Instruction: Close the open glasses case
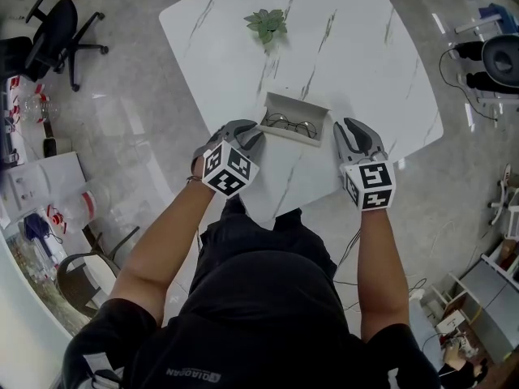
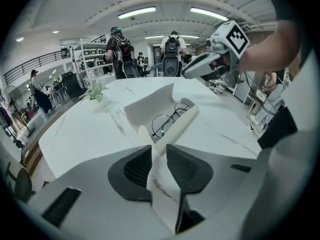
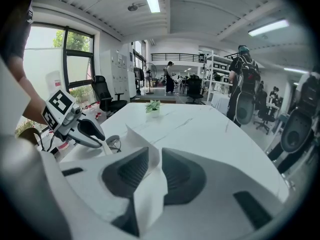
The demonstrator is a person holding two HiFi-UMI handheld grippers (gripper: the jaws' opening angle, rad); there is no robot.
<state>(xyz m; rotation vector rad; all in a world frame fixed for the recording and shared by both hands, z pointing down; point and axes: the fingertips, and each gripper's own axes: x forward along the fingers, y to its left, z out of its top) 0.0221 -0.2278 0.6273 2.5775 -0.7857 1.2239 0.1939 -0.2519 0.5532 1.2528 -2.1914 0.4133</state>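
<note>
Behind left gripper (image 1: 253, 134), glasses case (image 1: 298, 107) corner

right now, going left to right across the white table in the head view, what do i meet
left hand-held gripper → open pale grey glasses case with thin wire-rimmed glasses inside → right hand-held gripper. The small green plant farther back overlaps these sideways, so it is left out.
</note>
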